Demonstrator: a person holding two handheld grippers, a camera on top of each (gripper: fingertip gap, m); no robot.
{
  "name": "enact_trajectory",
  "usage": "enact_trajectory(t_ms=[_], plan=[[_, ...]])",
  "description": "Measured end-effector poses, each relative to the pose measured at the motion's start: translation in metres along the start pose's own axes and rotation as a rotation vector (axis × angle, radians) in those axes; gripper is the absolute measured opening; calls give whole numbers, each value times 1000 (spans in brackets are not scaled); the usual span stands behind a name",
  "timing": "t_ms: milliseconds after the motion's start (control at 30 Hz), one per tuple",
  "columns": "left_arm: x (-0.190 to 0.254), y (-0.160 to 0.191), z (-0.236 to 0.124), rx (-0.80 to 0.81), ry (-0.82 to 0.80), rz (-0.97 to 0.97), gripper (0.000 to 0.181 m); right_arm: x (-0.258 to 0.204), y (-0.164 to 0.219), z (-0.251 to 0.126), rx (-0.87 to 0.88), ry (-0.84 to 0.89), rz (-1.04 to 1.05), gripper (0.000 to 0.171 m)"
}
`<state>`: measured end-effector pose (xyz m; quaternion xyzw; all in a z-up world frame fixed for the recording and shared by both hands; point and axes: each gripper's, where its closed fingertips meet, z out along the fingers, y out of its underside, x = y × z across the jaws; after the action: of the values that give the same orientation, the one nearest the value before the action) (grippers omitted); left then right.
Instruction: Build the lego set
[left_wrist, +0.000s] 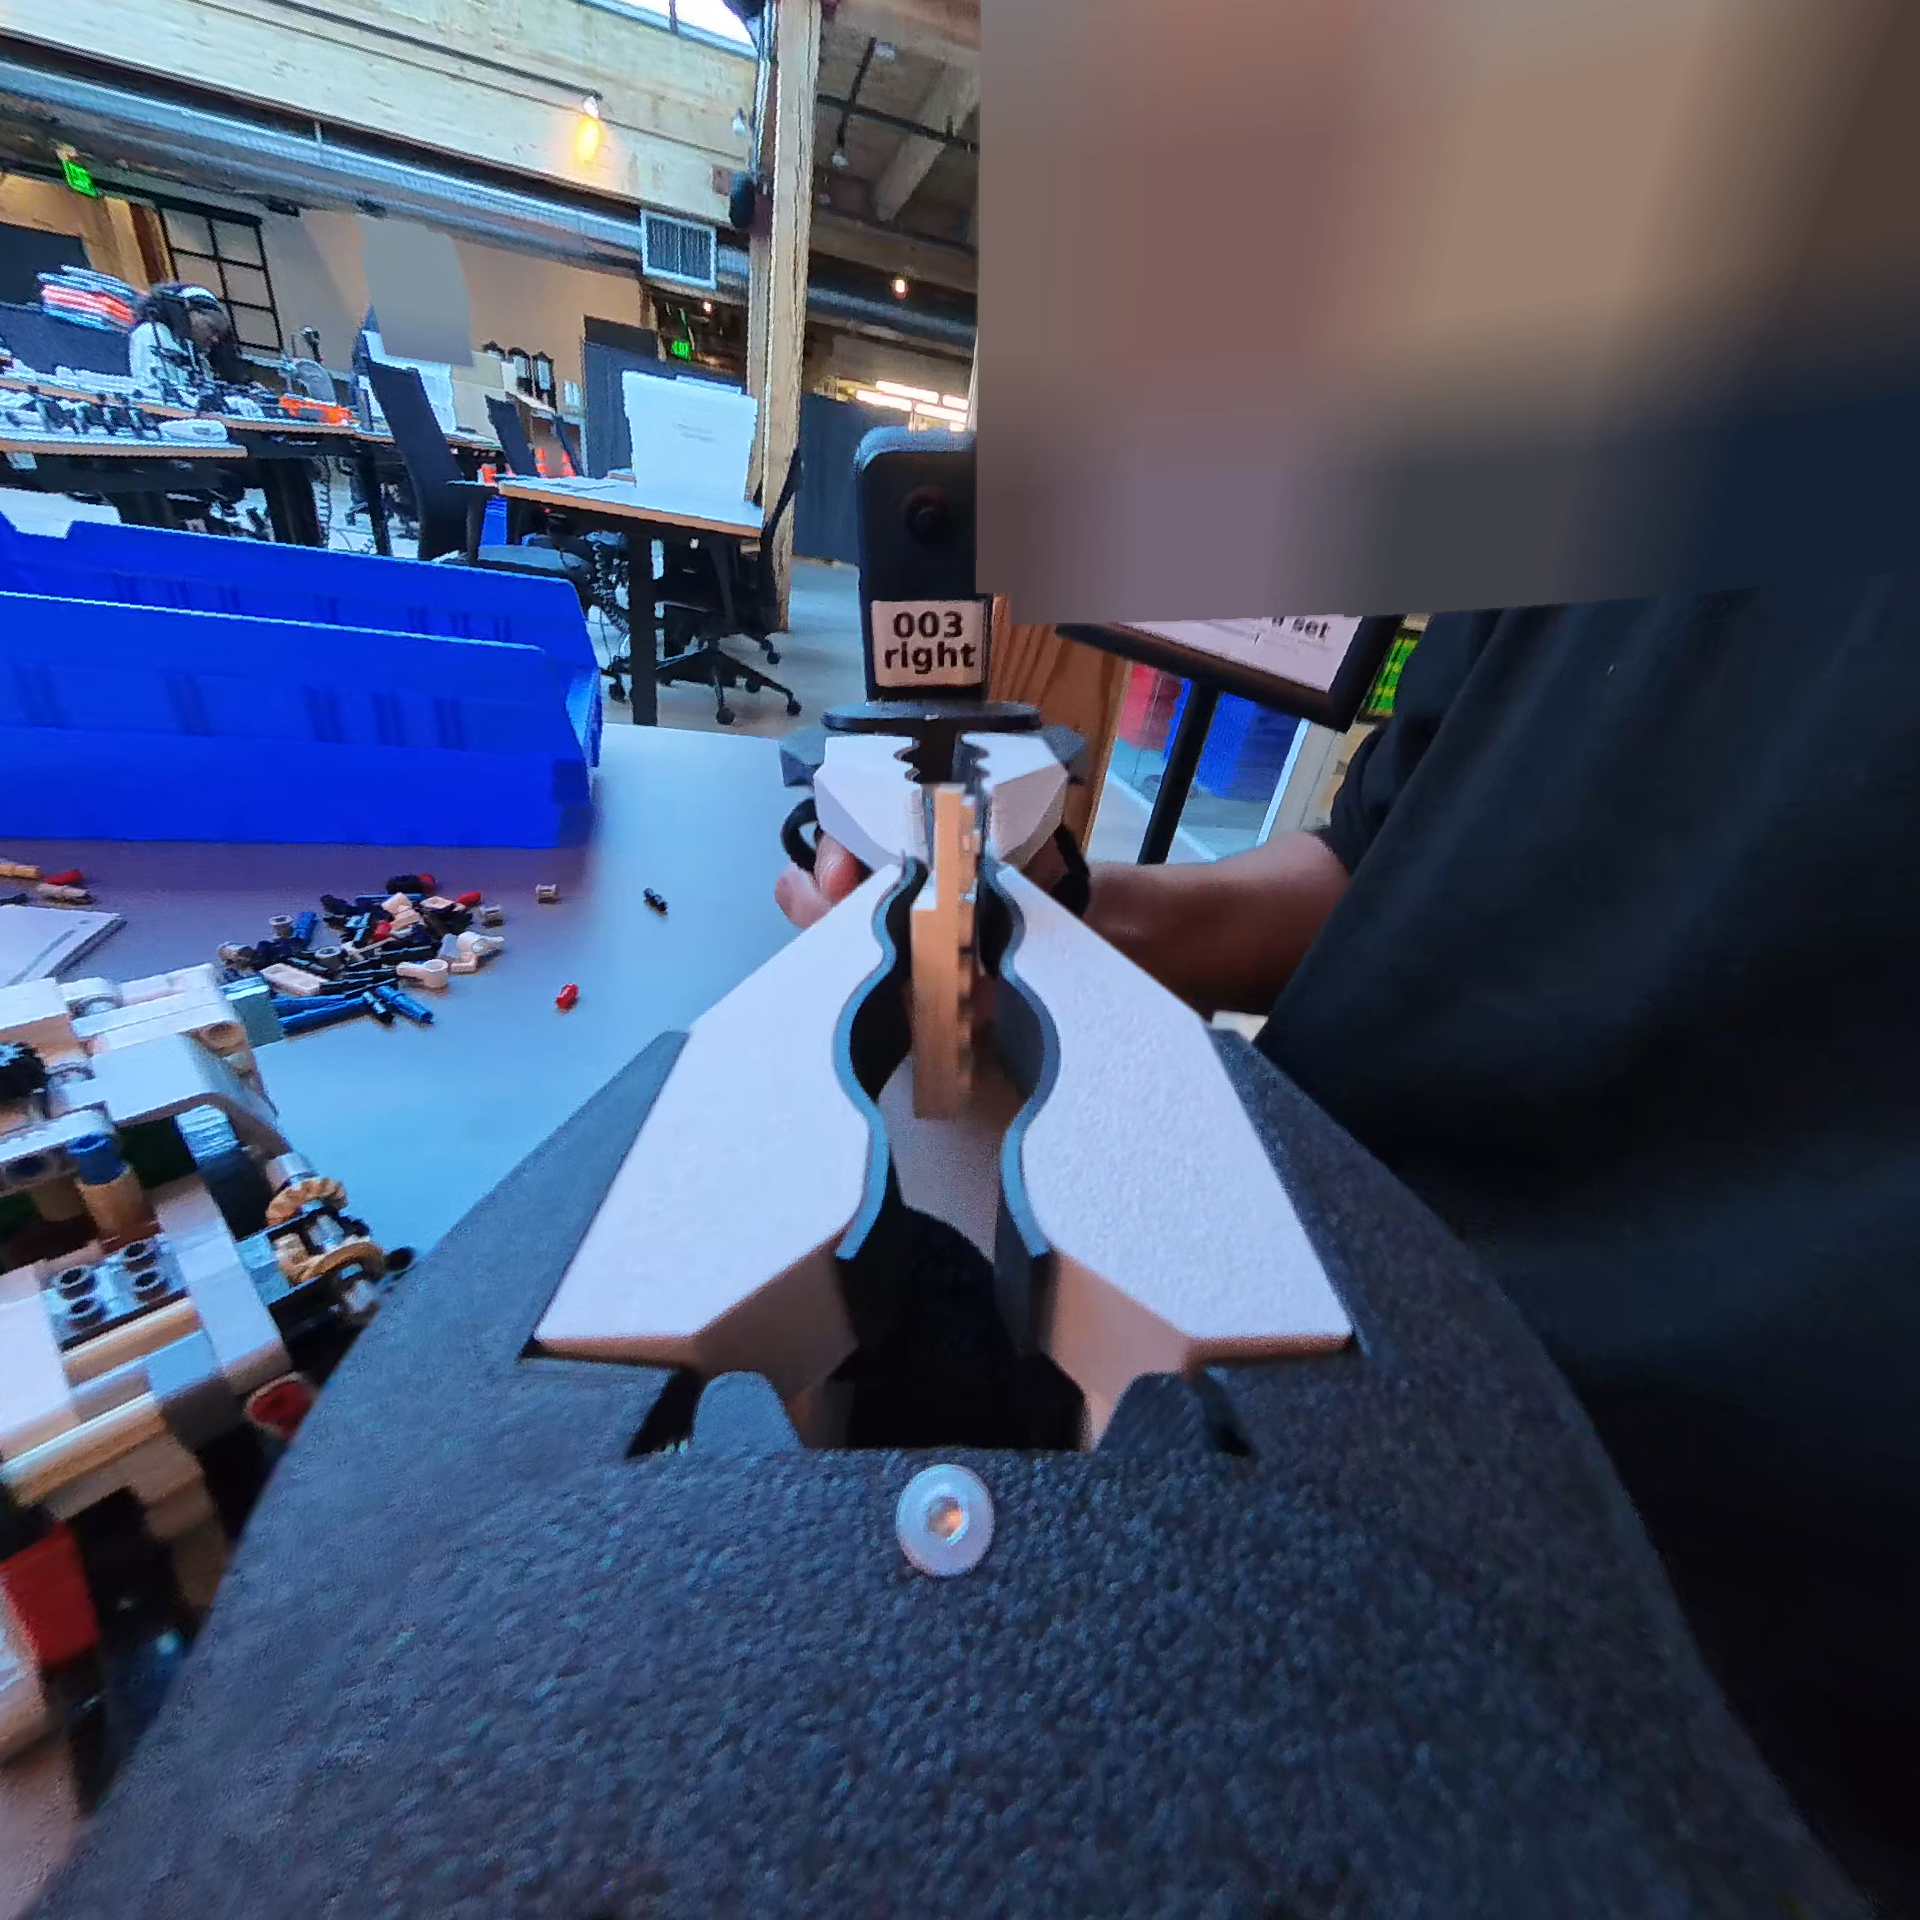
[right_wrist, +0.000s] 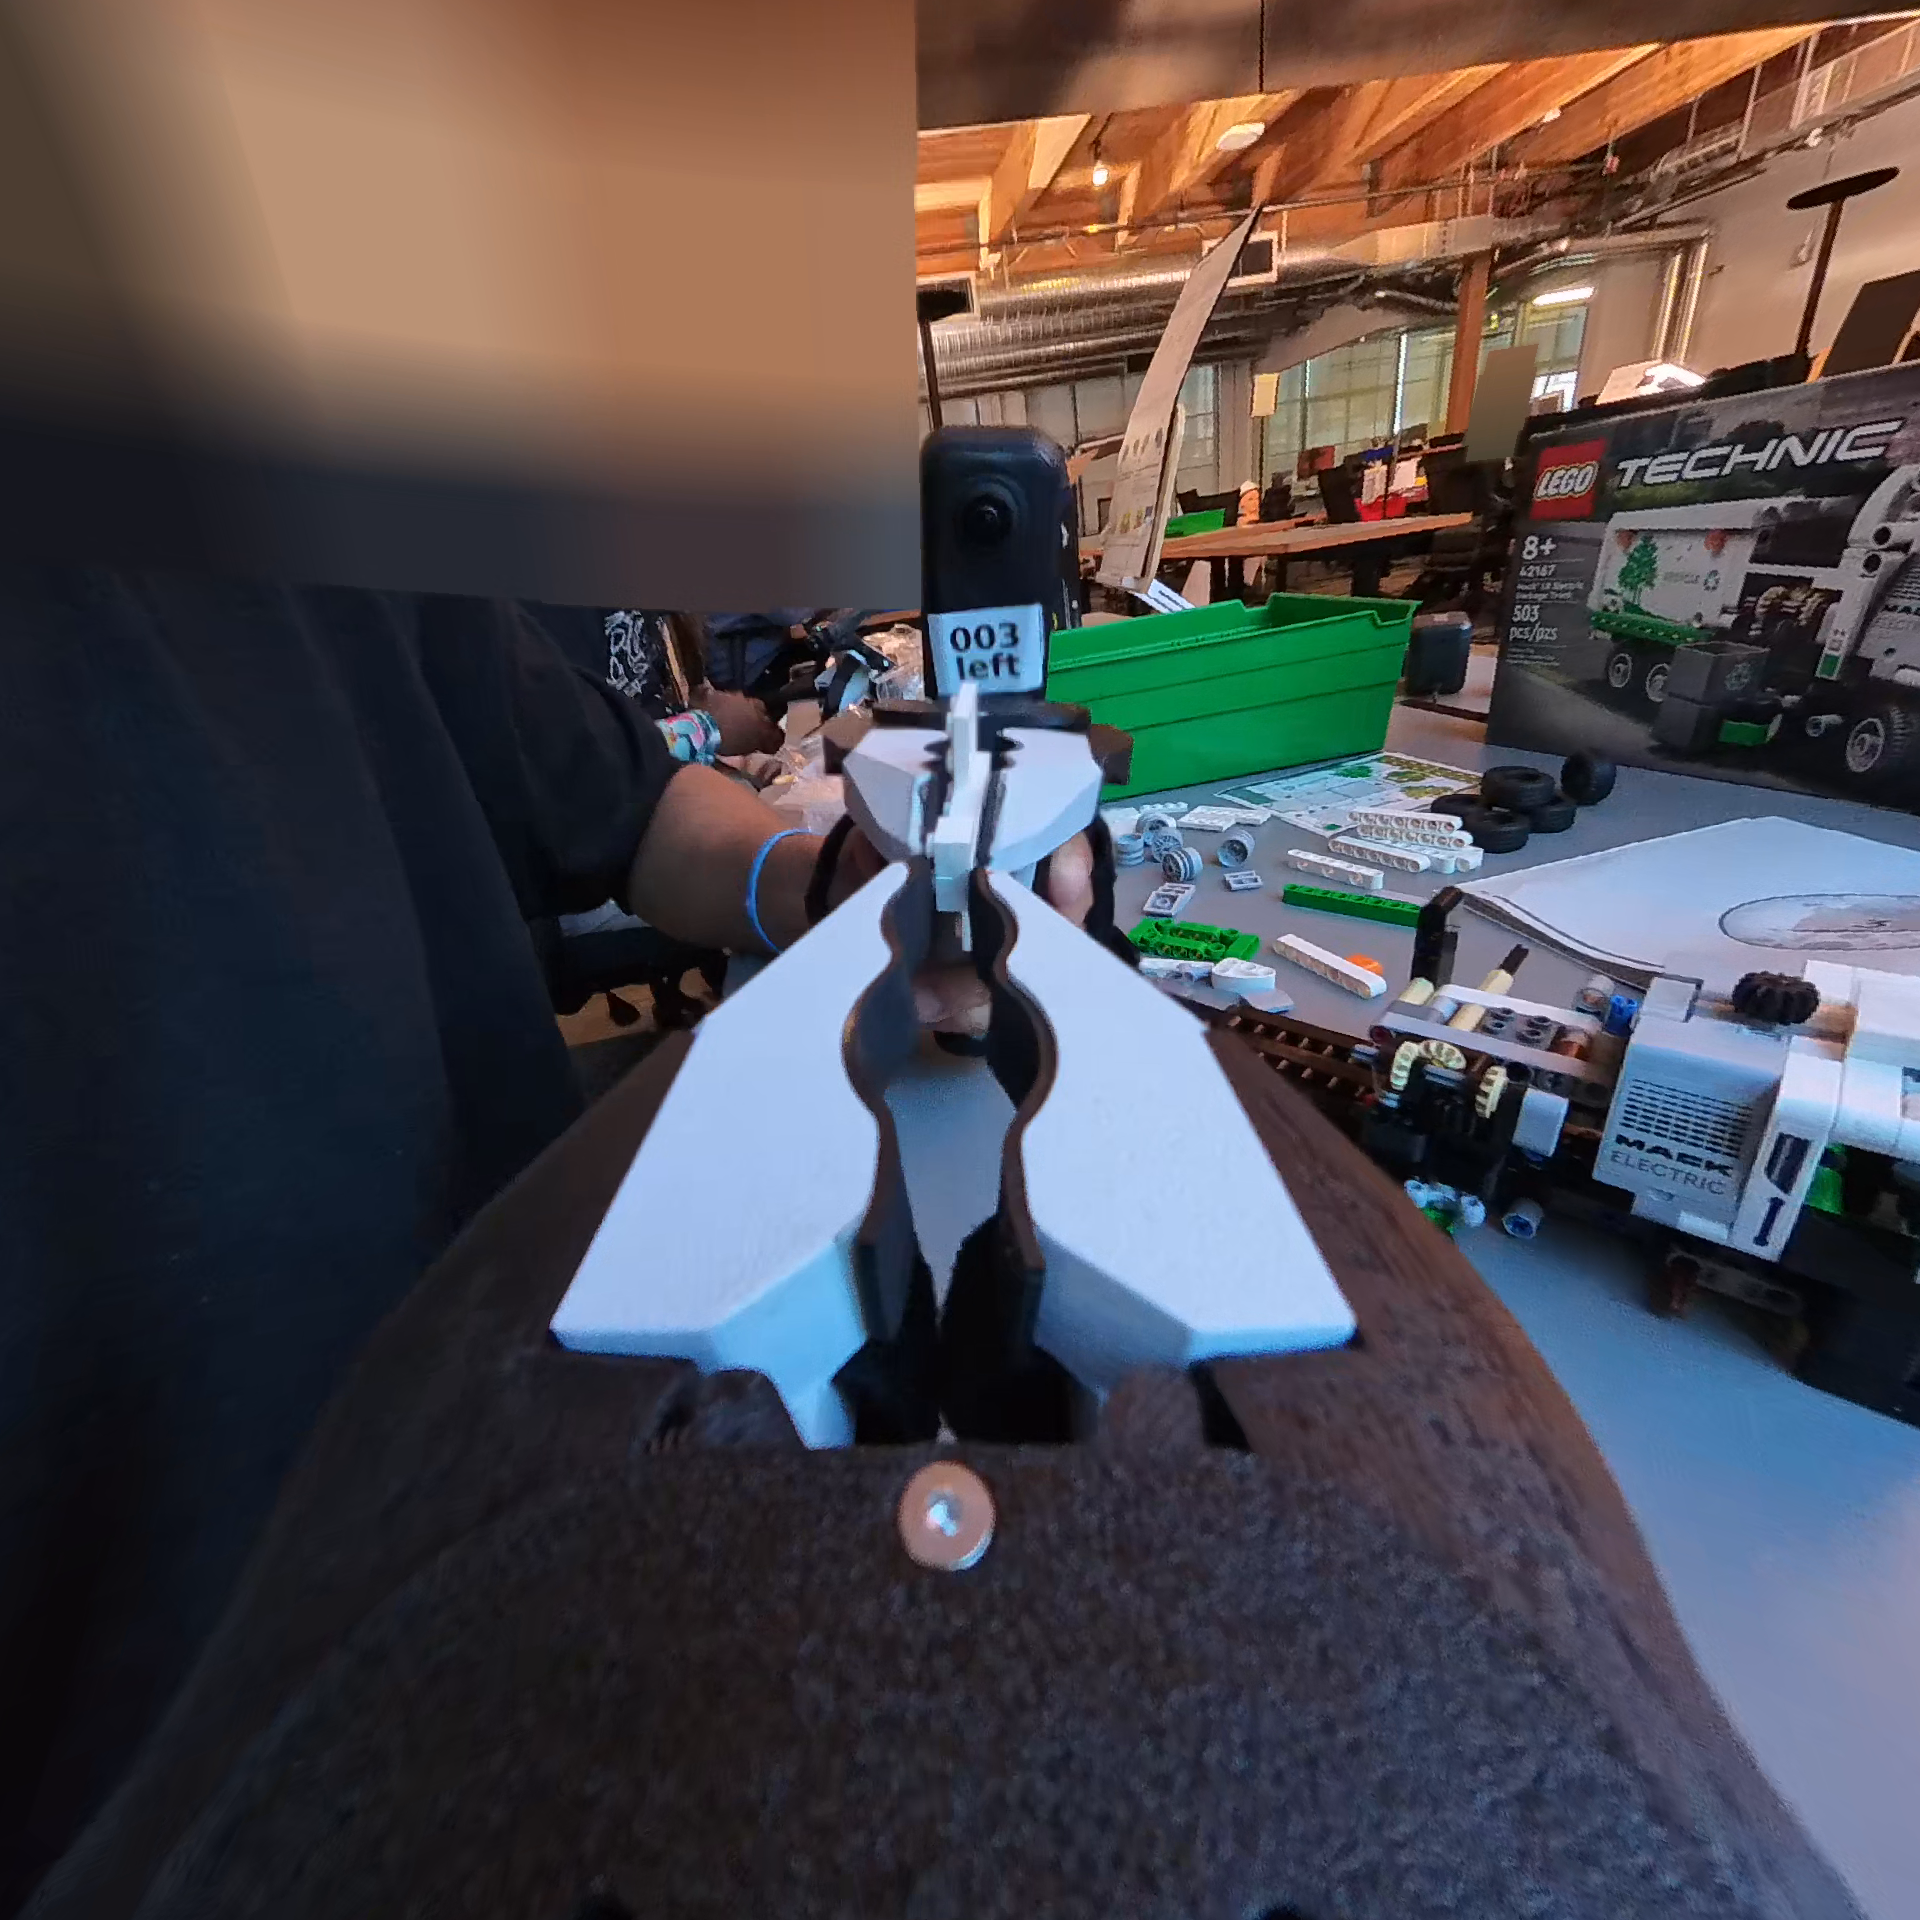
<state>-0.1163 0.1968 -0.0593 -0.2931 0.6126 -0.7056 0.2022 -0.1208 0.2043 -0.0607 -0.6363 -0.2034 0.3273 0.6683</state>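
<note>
White plastic, hard and stiff: a long white beam pinched upright at the centre of the left wrist view, lifted clear of the grey table. Left gripper closed on it, fingers drawn nearly together with only the beam's thickness between. Right gripper straight behind, facing back, closed on the same part from the other end. Same pairing in the right wrist view: right gripper in the foreground, left gripper beyond, white beam bridging the two near the frame's centre. Hard to tell whether one part or two joined ones.

Likely very light, rigid, smooth-faced and thus a little slippery under hard pads. Not fragile as such, but prone to twist or pop out if squeezed at an edge. Best taken across the flat faces, near one end, leaving the holes and the other end free for mating. Firm, square pressure needed; a skewed push probably levers it loose.

Partly built truck at right of the right wrist view, also at lower left of the left wrist view, resting on the table. Probably heavier and less robust: grasp low on the chassis, not on the gears. Loose pins scattered at middle left before the blue bins. Spare beams, black tyres, green bin and set box at upper right.
</note>
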Motion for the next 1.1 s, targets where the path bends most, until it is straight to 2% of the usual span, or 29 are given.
enact_trajectory(t_ms=[167, 533, 667, 800, 867, 933, 967, 1067, 1100], plan=[[-7, 9, -5, -79, -3, -16, 6, 6, 3, -4, -22, -7, 61, 6], [-22, 24, -3, -120, -36, -162, 6, 23, 16, -3, -96, 87, 142, 7], [-33, 26, -6, -133, -88, -170, 15, 38, 7, -11, 21, 146, 328, 7], [-40, 21, -9, -95, -85, -252, 9, 43, 5, -16, 111, 200, 485, 7], [-36, 21, -5, -103, -37, -353, 7, 40, 6, -20, 139, 198, 538, 7], [-29, 27, -1, -161, 20, -496, 6, 34, 14, -26, 71, 192, 510, 8], [-28, 30, 0, -194, 27, -568, 6, 30, 16, -29, 17, 189, 452, 19], [-20, 36, 1, -288, 64, -810, 6, 22, 25, -42, -217, 230, 131, 35], [-19, 38, 1, -311, 59, -872, 6, 21, 25, -45, -267, 272, -13, 33]])
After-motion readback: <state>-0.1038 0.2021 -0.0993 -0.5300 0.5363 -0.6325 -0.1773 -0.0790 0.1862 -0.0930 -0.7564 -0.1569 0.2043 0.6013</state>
